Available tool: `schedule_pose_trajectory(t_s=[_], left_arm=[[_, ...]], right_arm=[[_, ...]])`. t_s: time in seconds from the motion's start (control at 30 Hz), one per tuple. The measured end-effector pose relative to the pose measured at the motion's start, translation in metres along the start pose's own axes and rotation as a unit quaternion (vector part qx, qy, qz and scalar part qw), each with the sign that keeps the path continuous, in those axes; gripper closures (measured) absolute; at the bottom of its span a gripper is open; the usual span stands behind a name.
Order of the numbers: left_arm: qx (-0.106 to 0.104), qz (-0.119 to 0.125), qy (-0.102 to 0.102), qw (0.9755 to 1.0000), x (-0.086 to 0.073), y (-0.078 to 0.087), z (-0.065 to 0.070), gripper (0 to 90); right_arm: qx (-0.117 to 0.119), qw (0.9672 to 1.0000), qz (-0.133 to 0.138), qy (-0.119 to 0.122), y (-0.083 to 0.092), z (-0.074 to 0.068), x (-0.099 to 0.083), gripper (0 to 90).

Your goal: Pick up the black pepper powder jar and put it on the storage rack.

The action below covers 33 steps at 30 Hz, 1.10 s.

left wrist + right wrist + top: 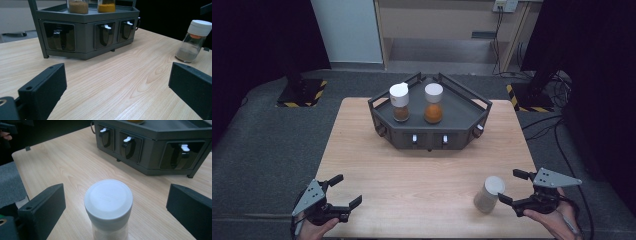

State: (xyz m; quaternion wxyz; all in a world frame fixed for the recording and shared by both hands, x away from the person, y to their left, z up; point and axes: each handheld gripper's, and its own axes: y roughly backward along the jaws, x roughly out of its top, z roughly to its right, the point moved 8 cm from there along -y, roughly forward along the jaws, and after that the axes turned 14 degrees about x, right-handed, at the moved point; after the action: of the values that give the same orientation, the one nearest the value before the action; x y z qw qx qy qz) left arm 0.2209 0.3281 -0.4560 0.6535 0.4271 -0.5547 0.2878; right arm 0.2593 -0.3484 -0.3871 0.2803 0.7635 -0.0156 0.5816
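Our right gripper gapes around a white-capped jar, seemingly to grasp; left gripper waits open.

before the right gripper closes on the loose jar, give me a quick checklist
1. Right gripper open: ok.
2. Loose jar between its jaws, untouched: ok.
3. Jar upright with white lid on: ok.
4. Left gripper open and far from the jar: ok.
5. Free room on the rack beside the two jars already there: ok.
6. Jaw height on the jar body: cannot tell.
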Motion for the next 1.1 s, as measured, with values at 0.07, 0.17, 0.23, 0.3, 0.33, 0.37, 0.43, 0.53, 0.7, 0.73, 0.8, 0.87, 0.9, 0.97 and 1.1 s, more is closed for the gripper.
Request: schedule_pose_trajectory(t_s=[0.07,0.17,0.23,0.3,0.33,0.37,0.43,0.53,0.7,0.73,0.8,0.87,0.9,0.97,1.1], left_arm=[[0.0,0.0,0.0,1.0,0.0,0.0,0.0,0.8],[0.0,0.0,0.0,1.0,0.0,0.0,0.0,0.7],[0.0,-0.001,0.0,1.0,0.0,0.0,0.0,0.7],[0.001,-0.001,0.0,1.0,0.0,0.0,0.0,0.8],[0.001,-0.001,0.0,1.0,0.0,0.0,0.0,0.8],[0.001,-0.001,0.0,1.0,0.0,0.0,0.0,0.8],[0.001,-0.001,0.0,1.0,0.0,0.0,0.0,0.8],[0.001,-0.001,0.0,1.0,0.0,0.0,0.0,0.8],[0.001,-0.001,0.0,1.0,0.0,0.0,0.0,0.8],[0.001,-0.001,0.0,1.0,0.0,0.001,0.0,0.8],[0.001,-0.001,0.001,1.0,0.0,0.001,0.0,0.8],[0.001,-0.001,0.0,1.0,0.0,0.0,0.0,0.8],[0.001,-0.001,0.0,1.0,0.0,0.0,0.0,0.8],[0.001,-0.001,0.0,1.0,0.0,0.0,0.0,0.8],[0.001,-0.002,0.001,1.0,0.0,0.0,-0.001,0.8]], right_arm=[[0.001,1.0,-0.004,0.001,-0.003,0.0,0.0,3.1],[0.003,1.0,-0.009,0.003,-0.007,0.001,-0.001,4.0],[0.005,0.9999,-0.013,0.005,-0.01,0.001,-0.002,4.5],[0.005,0.9998,-0.019,0.007,-0.015,0.001,-0.004,5.2],[0.007,0.9997,-0.021,0.006,-0.017,0.002,-0.004,5.4],[0.009,0.9997,-0.023,0.006,-0.019,0.002,-0.005,5.8],[0.013,0.9996,-0.026,0.007,-0.023,0.003,-0.006,6.3],[0.015,0.9995,-0.025,0.007,-0.027,0.004,-0.007,7.2],[0.014,0.9996,-0.024,0.007,-0.032,0.006,-0.01,9.4],[0.013,0.9995,-0.027,0.007,-0.033,0.007,-0.011,9.8],[0.013,0.9995,-0.029,0.007,-0.034,0.007,-0.011,10.6],[0.015,0.9994,-0.031,0.007,-0.036,0.007,-0.012,11.8],[0.014,0.9995,-0.028,0.008,-0.036,0.008,-0.013,13.3],[0.016,0.9995,-0.027,0.007,-0.037,0.008,-0.014,13.4],[0.014,0.9995,-0.027,0.007,-0.039,0.009,-0.017,15.1]])
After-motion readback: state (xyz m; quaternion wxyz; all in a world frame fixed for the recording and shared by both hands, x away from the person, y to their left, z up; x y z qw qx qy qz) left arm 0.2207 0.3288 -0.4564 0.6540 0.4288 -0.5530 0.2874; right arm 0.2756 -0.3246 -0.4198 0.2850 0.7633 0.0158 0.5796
